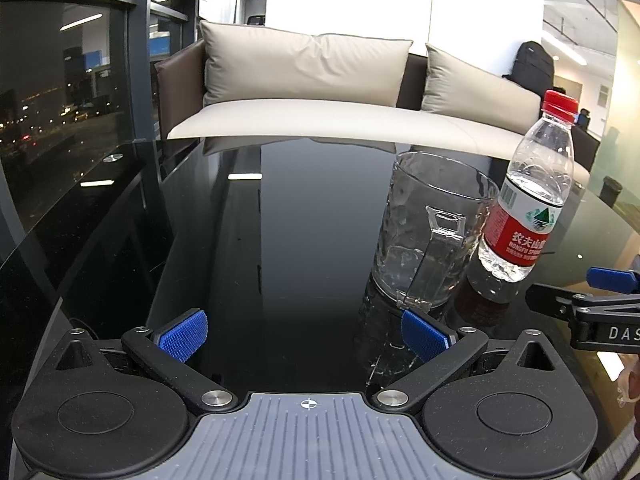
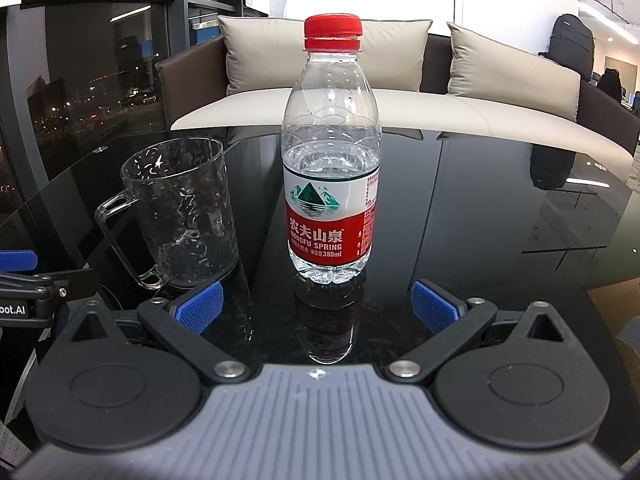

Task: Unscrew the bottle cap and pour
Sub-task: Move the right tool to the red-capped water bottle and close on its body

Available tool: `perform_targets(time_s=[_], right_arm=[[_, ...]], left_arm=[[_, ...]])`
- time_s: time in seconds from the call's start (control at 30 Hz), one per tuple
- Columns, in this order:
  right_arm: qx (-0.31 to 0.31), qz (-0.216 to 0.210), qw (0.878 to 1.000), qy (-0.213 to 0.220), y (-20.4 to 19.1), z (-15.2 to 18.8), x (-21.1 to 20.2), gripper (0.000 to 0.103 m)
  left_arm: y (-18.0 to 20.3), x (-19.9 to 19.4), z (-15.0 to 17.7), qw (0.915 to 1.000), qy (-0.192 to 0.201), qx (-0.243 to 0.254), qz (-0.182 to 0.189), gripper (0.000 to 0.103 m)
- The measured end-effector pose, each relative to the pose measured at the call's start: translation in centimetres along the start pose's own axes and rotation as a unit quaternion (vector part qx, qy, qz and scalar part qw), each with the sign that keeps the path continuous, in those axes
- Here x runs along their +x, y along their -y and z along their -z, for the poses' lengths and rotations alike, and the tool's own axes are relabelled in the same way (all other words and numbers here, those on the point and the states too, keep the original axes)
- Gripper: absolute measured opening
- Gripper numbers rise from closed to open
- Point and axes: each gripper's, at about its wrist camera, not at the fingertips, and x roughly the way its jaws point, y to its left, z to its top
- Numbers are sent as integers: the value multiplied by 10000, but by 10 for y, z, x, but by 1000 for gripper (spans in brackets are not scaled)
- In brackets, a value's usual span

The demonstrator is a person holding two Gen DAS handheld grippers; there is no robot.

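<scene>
A clear water bottle (image 2: 331, 184) with a red cap (image 2: 333, 31) and red label stands upright on the black glass table (image 2: 480, 220), straight ahead of my right gripper (image 2: 318, 308), which is open and empty just short of it. A clear glass mug (image 2: 184, 212) stands left of the bottle, handle toward me. In the left wrist view the mug (image 1: 428, 236) and bottle (image 1: 528, 200) stand at right. My left gripper (image 1: 304, 336) is open and empty, its right finger (image 1: 424, 338) just short of the mug's handle.
A sofa with beige cushions (image 2: 400, 60) stands behind the table. Dark windows (image 1: 60, 100) are at left. The right gripper (image 1: 612, 280) shows at the right edge of the left wrist view. A black backpack (image 2: 568, 44) sits at the back right.
</scene>
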Motion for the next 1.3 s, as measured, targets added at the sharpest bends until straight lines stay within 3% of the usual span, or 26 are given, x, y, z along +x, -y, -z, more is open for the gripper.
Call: perform_targets(time_s=[0.57, 0.93, 1.3], right_arm=[[-126, 141, 9998, 77, 16, -10, 19, 103], [191, -28, 9997, 135, 29, -25, 45, 103], [-136, -114, 9992, 347, 24, -33, 59, 103]], left_arm=[[-4, -1, 2, 10000, -18, -15, 18, 102], [-6, -1, 2, 10000, -16, 3, 29, 102], [-5, -4, 0, 10000, 6, -28, 62, 102]])
